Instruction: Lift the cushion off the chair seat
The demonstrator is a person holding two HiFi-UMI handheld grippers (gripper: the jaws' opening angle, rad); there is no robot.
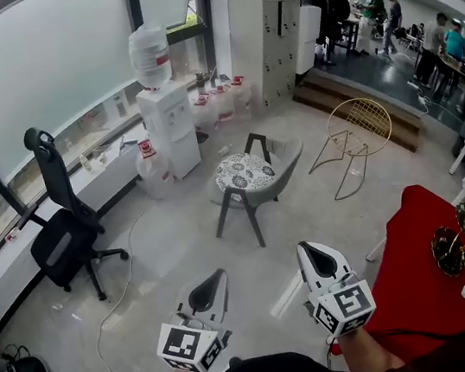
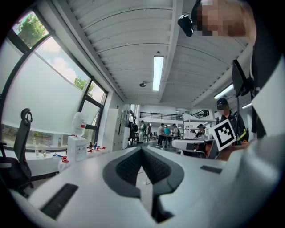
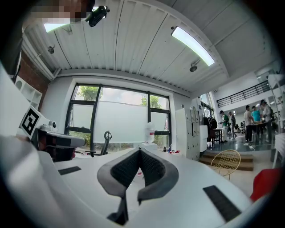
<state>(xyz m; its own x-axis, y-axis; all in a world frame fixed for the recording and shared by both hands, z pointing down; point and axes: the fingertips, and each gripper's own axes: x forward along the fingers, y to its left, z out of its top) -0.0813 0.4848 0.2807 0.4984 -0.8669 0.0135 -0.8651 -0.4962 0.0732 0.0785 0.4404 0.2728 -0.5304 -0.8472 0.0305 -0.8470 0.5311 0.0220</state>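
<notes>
Grey floor separates the closed, empty left gripper (image 1: 207,298) and right gripper (image 1: 319,265) from the chair (image 1: 255,188), so reaching its cushion (image 1: 245,171) probably comes first.

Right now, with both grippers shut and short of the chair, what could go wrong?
The left gripper and right gripper are shut; unless opened, they would likely shove the cushion along the chair rather than grip it. A cable lies on the floor left of the approach; it might catch a foot.
</notes>
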